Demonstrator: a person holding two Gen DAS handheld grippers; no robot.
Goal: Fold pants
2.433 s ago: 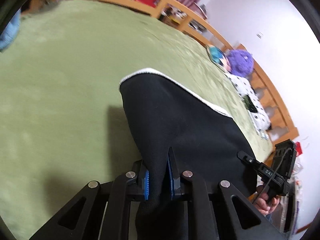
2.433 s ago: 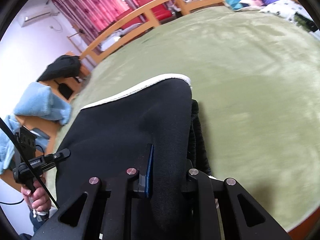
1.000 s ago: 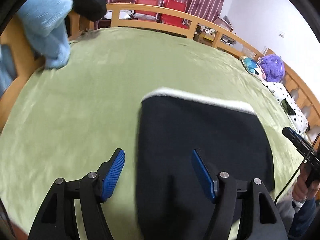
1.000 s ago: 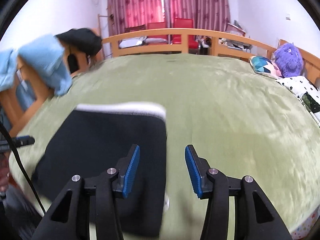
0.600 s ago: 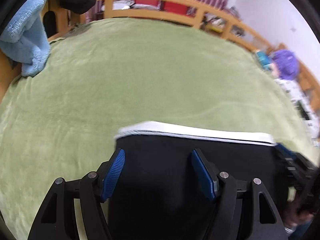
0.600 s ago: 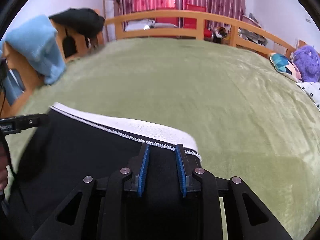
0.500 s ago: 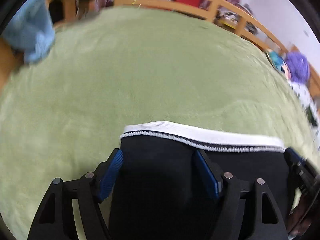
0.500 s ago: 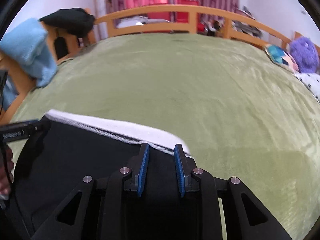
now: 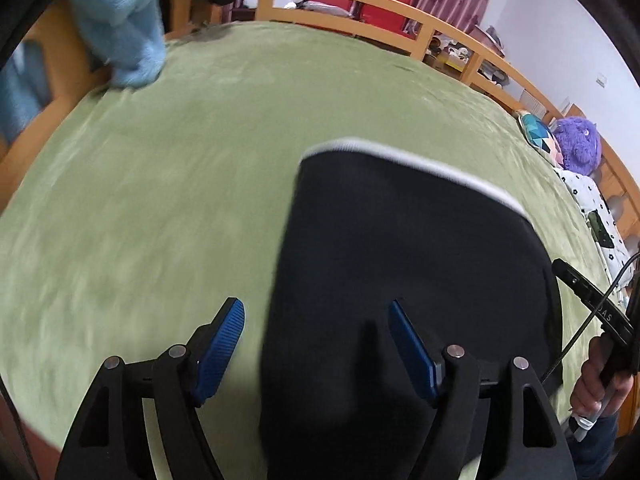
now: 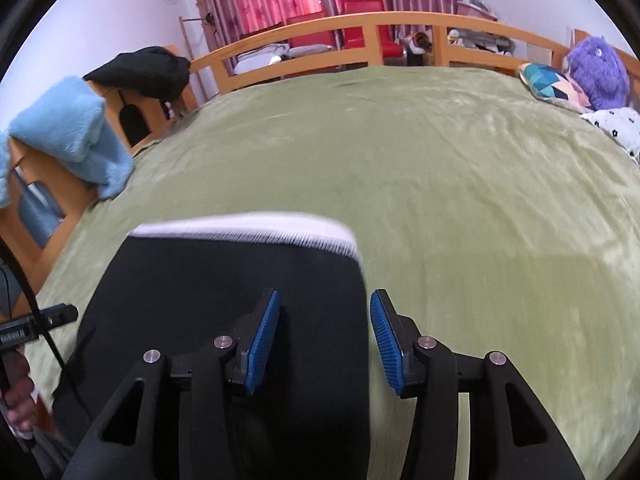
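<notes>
Black pants [image 9: 400,260] with a white waistband [image 9: 420,164] lie folded flat on the green blanket [image 9: 160,180]. My left gripper [image 9: 315,306] hovers open over the pants' left edge, and its pads touch nothing. In the right wrist view the same pants [image 10: 220,288] show their waistband [image 10: 248,226] at the far end. My right gripper [image 10: 325,295] straddles the pants' right edge; its jaws are opening, the fabric lies below them and the pads do not press on it. A hand [image 9: 600,376] holds the right gripper at the left view's right edge.
A wooden bed rail [image 10: 380,20] runs along the far side, with red chairs and curtains behind it. A blue towel [image 10: 68,136] and a black garment [image 10: 148,70] hang on the frame at left. A purple plush [image 10: 596,70] and a patterned pillow [image 10: 552,84] sit at the far right.
Both grippers, shut on the pants at the earliest frames, have let go. In the last half second both drew back from the waistband, and the right jaws went from nearly shut to open.
</notes>
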